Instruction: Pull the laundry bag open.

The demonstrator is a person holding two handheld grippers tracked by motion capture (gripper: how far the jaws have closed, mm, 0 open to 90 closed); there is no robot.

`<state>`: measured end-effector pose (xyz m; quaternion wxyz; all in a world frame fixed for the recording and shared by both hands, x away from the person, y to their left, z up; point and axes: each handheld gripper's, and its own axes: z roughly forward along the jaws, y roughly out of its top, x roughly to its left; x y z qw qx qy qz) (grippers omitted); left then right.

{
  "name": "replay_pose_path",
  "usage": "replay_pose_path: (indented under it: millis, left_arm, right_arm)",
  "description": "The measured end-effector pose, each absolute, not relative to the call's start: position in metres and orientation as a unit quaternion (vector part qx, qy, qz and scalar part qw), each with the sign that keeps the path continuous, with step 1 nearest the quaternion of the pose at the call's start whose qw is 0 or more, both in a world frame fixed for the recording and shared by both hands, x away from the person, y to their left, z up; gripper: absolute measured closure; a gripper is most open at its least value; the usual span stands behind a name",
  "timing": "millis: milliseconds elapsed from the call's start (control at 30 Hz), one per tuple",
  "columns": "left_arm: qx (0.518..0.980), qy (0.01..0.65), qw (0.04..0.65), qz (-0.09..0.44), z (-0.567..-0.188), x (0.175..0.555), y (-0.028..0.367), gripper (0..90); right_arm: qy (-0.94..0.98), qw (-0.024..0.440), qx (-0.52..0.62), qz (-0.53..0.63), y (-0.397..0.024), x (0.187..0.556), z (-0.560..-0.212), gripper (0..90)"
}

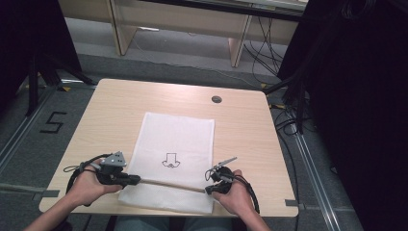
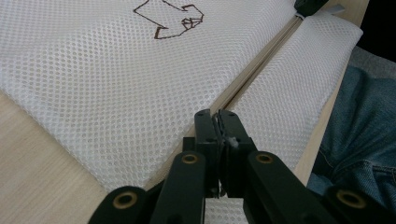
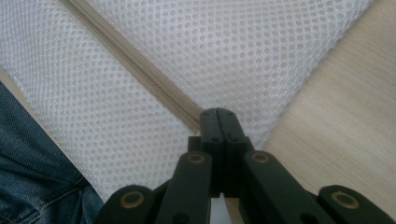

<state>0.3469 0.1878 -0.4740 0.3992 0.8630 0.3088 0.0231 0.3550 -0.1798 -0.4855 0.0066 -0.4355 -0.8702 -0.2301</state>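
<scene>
From the high view I see a white mesh bag [image 1: 175, 154] lying flat on the wooden surface [image 1: 110, 110], long axis running away from me, its zipper [image 1: 168, 183] crossing the near end. A cable hole [image 1: 216, 99] sits beyond.

Left gripper view: left gripper [image 2: 218, 122] jaws pinched on the zipper [image 2: 261, 60].

Right gripper view: right gripper [image 3: 217, 122] jaws clamped at the zipper's [image 3: 140, 70] other end.

place: lab recording bay | cues: black curtains [image 1: 365, 96], loose cables [image 1: 262, 53], taped floor number [image 1: 52, 122], lone wooden table [image 1: 110, 110]
</scene>
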Motion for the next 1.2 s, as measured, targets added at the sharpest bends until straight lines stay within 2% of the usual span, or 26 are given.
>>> replay_pose_path:
  millis: [933, 1200]
  left_arm:
    - [0.867, 0.305, 0.393, 0.028, -0.475, 0.3482, 0.1924, 87.4]
    - [0.861, 0.322, 0.393, 0.024, -0.4762, 0.3473, 0.1974, 87.4]
  right_arm:
    - [-0.873, 0.005, -0.429, -0.231, -0.1799, 0.3556, -0.4854, 90.0]
    - [-0.874, 0.005, -0.429, -0.231, -0.1799, 0.3556, -0.4854, 90.0]
